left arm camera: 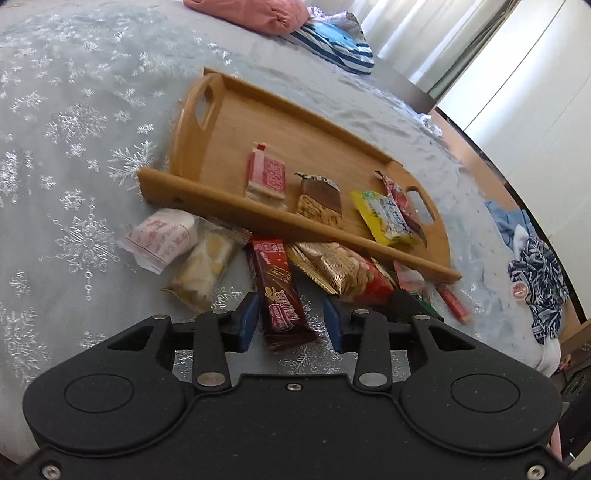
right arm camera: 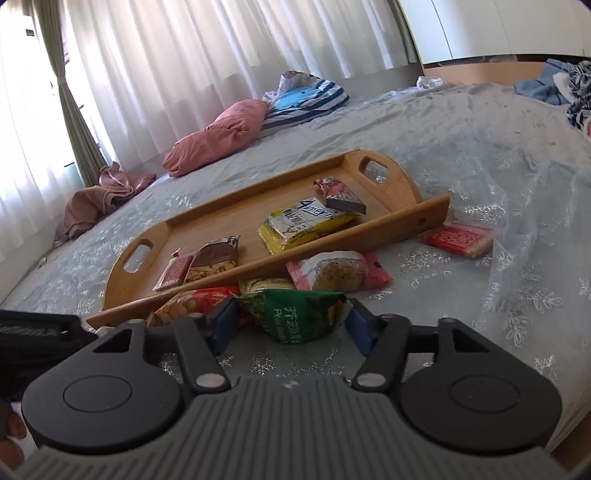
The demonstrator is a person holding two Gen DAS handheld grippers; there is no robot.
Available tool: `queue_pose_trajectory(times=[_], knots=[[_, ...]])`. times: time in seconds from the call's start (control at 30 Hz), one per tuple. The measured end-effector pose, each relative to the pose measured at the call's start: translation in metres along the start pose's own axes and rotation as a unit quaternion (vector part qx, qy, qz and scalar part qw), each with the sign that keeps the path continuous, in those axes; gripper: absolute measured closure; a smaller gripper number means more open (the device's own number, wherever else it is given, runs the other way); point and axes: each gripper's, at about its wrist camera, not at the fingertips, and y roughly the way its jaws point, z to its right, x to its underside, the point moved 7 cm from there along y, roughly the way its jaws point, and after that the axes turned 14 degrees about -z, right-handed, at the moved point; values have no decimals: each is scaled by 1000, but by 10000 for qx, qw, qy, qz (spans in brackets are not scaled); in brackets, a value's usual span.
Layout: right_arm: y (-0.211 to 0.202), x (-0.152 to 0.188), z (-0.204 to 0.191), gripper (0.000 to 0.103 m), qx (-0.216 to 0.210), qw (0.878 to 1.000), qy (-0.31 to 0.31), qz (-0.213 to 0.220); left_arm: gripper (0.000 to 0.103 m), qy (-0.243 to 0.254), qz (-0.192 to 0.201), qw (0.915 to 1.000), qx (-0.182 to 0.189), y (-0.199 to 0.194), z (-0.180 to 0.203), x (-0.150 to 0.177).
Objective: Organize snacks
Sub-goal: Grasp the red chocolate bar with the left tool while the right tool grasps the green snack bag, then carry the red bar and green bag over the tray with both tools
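Left wrist view: low over the bed (left arm camera: pixel 74 110), looking along the left claw (left arm camera: pixel 290 319) across a heap of snacks to the long side of the wooden tray (left arm camera: pixel 207 122), close in, cupboard doors beyond. Right wrist view: equally low and close, looking past the right claw (right arm camera: pixel 291 325) at the same tray (right arm camera: pixel 155 236) from nearer its other end, facing the curtains (right arm camera: pixel 184 55). Both views share the tray, the yellow packet (left arm camera: pixel 388 218) (right arm camera: pixel 306 225) and the pink pillow (left arm camera: pixel 251 14) (right arm camera: pixel 218 136).

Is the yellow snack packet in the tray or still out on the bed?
In: yellow packet lies on the wooden tray floor, inside its rim.
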Motion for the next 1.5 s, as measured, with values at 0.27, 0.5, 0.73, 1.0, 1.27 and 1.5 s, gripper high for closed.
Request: queue_pose_trajectory(times=[0.27, 0.5, 0.73, 1.0, 1.27, 1.5], knots=[[-10, -2, 1, 48, 54, 9999, -54, 132, 66, 76, 153, 9989, -427, 5, 2, -4], [-24, 1, 14, 49, 195, 9995, -121, 231, 67, 468, 260, 9948, -864, 16, 15, -4], [-33, -1, 31, 49, 318, 9990, 22, 325, 75, 826, 371, 9878, -1270, 21, 27, 3], [-38, -1, 37, 49, 314, 9987, -19, 402, 80, 908, 603, 9838, -1423, -3, 26, 6], [-43, -12, 34, 51, 398, 9978, -211, 476, 80, 912, 817, 9836, -1321, -28, 29, -2], [-52, -30, 30, 52, 419, 9961, -507, 586, 80, 907, 1087, 9817, -1277, -45, 34, -15]])
